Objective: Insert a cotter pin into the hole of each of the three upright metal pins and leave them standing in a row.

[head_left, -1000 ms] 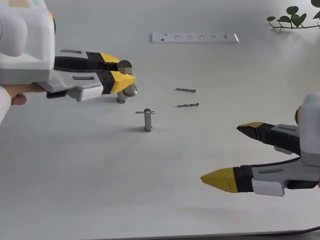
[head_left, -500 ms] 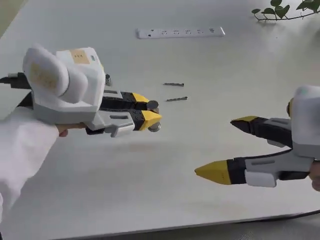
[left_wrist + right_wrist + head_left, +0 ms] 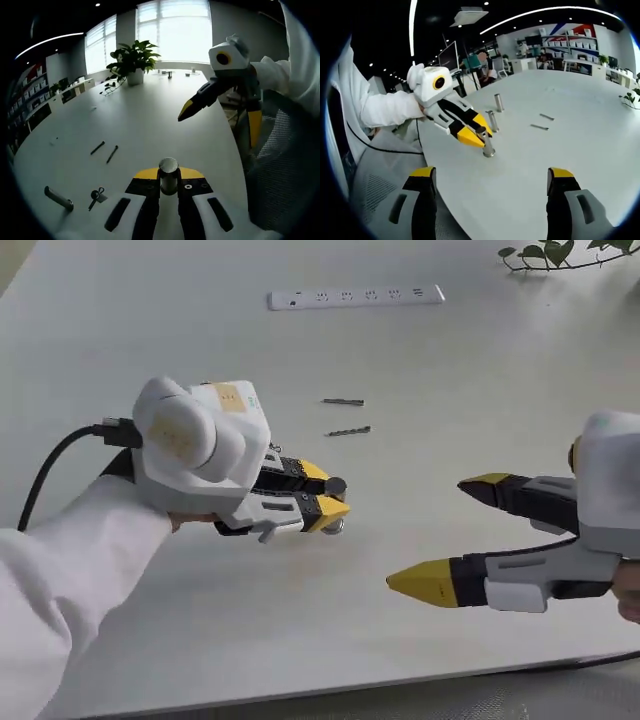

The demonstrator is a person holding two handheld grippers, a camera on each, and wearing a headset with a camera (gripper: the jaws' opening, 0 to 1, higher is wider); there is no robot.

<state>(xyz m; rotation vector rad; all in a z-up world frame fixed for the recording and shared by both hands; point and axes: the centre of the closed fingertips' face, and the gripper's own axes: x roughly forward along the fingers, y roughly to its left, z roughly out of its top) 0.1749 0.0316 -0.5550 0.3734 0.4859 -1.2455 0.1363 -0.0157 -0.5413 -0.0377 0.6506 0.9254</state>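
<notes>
My left gripper (image 3: 334,500) is shut on an upright metal pin (image 3: 335,526) whose foot rests on the white table (image 3: 300,620). In the left gripper view the pin's round head (image 3: 168,169) sits between the closed yellow jaws. My right gripper (image 3: 446,535) hangs open and holds nothing, to the right of the pin. From the right gripper view, the left gripper (image 3: 472,131) holds the pin (image 3: 486,144), with two other upright pins (image 3: 493,121) (image 3: 498,102) behind it. Two loose cotter pins (image 3: 343,401) (image 3: 347,431) lie beyond the held pin.
A white power strip (image 3: 355,297) lies at the far side of the table, and plant leaves (image 3: 555,253) reach in at the far right corner. The left gripper's black cable (image 3: 50,470) trails off to the left. A potted plant (image 3: 132,60) stands further off.
My left gripper has carried a metal pin away from the other pins, rightward and closer to me. The right gripper has stayed open in about the same place.
</notes>
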